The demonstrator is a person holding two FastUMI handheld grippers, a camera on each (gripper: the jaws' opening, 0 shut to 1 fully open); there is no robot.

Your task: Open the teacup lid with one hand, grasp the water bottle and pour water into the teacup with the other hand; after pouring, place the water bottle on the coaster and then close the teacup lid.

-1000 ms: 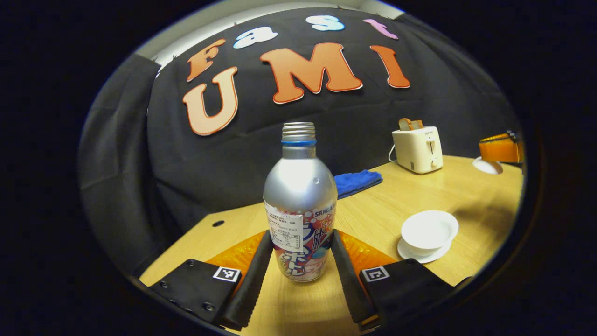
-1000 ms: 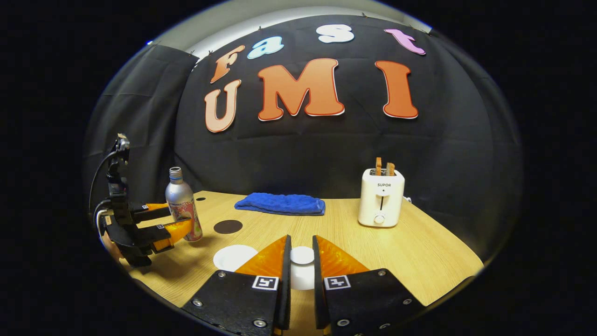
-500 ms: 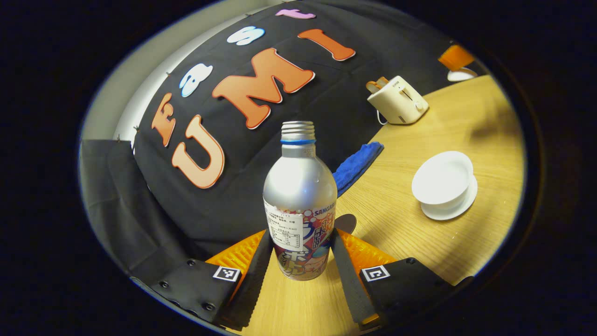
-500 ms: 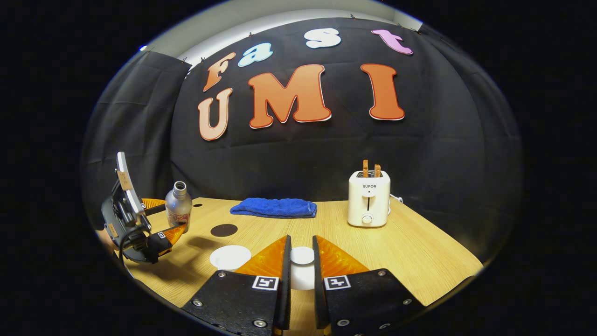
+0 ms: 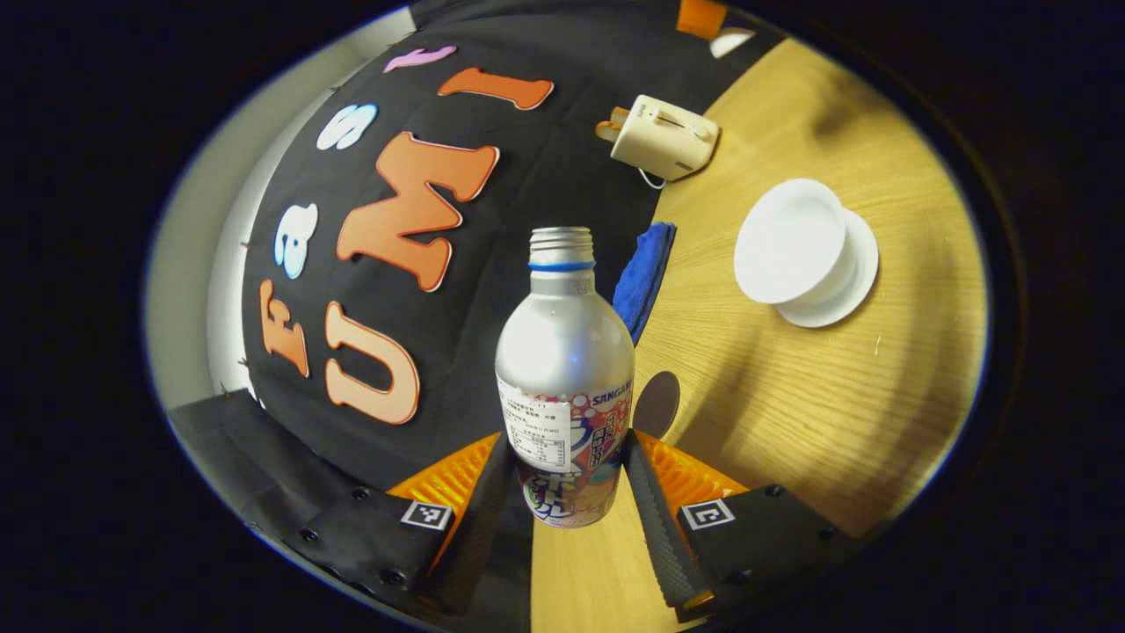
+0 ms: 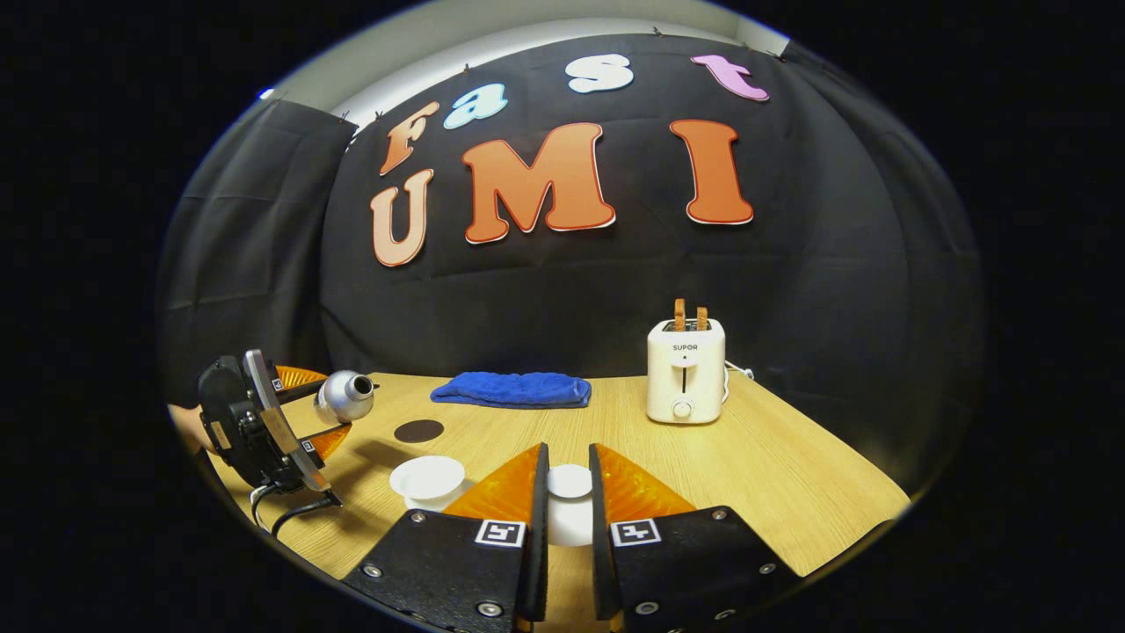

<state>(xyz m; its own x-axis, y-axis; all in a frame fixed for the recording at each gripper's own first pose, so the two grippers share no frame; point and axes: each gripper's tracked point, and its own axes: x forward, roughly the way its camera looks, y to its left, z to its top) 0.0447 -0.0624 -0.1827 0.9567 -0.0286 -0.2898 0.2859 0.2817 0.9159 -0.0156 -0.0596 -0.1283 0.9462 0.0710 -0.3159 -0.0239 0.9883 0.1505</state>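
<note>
Tipping toward the uncovered cup [image 5: 800,242] over the last second, the bottle [image 5: 564,369] is clamped in the left tool [image 5: 562,492], clear of the table [image 6: 773,475]; the lid [image 6: 569,482] is pinched by the right tool [image 6: 562,505], so pouring is judged imminent.

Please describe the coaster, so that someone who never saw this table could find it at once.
Start at the wooden table and find the blue towel lying along its far edge. In front of the towel, toward the left gripper with the bottle, lies the coaster. It is a small, flat, dark brown disc, unlike the white teacup nearby.
</note>
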